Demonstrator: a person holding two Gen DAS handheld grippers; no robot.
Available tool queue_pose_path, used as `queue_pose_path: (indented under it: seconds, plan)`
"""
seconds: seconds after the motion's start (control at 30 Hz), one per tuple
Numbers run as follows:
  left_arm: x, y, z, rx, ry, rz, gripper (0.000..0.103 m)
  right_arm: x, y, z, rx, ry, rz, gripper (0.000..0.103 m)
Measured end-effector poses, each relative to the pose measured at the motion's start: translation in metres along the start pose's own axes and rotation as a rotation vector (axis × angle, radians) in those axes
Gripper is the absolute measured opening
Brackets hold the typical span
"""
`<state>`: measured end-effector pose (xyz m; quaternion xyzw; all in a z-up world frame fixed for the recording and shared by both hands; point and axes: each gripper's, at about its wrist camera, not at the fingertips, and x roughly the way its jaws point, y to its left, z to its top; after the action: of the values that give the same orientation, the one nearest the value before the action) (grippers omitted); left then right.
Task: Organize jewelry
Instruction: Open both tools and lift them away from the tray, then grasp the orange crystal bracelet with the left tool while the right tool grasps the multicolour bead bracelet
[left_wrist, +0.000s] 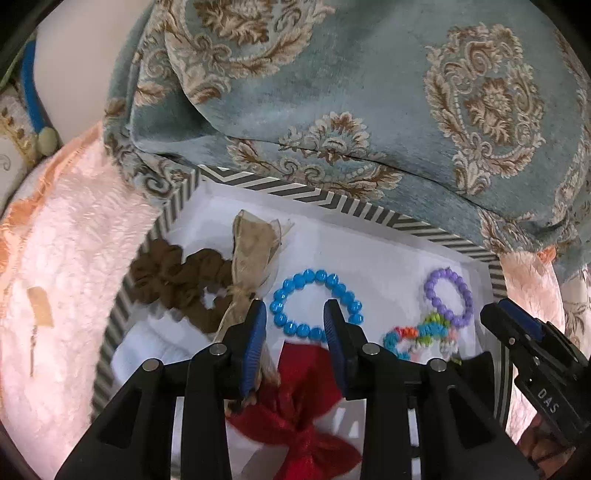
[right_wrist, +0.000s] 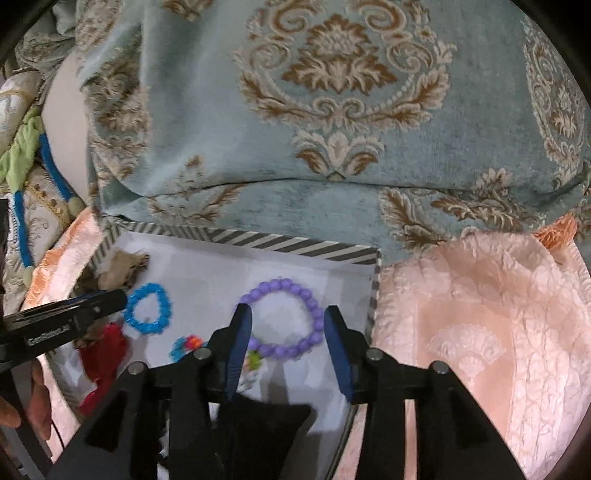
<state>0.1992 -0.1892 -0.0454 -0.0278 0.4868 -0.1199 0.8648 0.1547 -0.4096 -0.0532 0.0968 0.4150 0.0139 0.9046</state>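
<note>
Here, left wrist view: a striped-rim tray is seen lying on a pink textured cloth, with a blue patterned cushion behind its far edge.
Left hand-held gripper: its fingers are held apart with nothing between them, above the tray's white floor.
Blue bead bracelet: laid flat in the tray, just ahead of the left fingertips, partly framed by them.
Red bow: lying under the left fingers, near the tray's close side.
Brown scrunchie: placed at the tray's left, with a beige ribbon across it.
Purple bead bracelet: set at the tray's right, touching a multicoloured bracelet.
Right hand-held gripper: seen at the right edge; its opening cannot be told from here.

Right wrist view: the same tray is seen from its right side.
Right hand-held gripper: fingers spread wide, empty, hovering over the purple bead bracelet, which lies between the tips.
Blue bead bracelet: flat, to the left, beside the left hand-held gripper.
Red bow: at the lower left of the tray.
</note>
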Motion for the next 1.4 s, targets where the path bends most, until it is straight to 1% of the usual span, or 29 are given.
queue_pose_path:
  seconds: [0.17, 0.27, 0.37, 0.67, 0.87, 1.07, 1.4]
  plan:
    - [-0.029, 0.0, -0.016, 0.03, -0.05, 0.026, 0.015, -0.027, 0.016, -0.014, -0.021, -0.013, 0.007, 0.043]
    - [-0.051, 0.003, -0.03, 0.039, -0.082, 0.043, 0.015, -0.047, 0.026, -0.023, -0.027, -0.029, 0.012, 0.049]
    - [-0.072, 0.009, -0.045, 0.04, -0.104, 0.052, 0.015, -0.067, 0.038, -0.033, -0.037, -0.046, 0.012, 0.051]
    - [-0.121, 0.013, -0.083, 0.056, -0.177, 0.093, 0.015, -0.11, 0.077, -0.07, -0.08, -0.057, 0.026, 0.053]
    - [-0.144, 0.015, -0.106, 0.072, -0.212, 0.124, 0.015, -0.132, 0.093, -0.091, -0.084, -0.055, 0.052, 0.053]
    - [-0.162, 0.019, -0.124, 0.058, -0.225, 0.117, 0.015, -0.154, 0.108, -0.105, -0.105, -0.064, 0.063, 0.053]
    - [-0.182, 0.022, -0.14, 0.054, -0.245, 0.113, 0.015, -0.175, 0.117, -0.125, -0.114, -0.066, 0.074, 0.054]
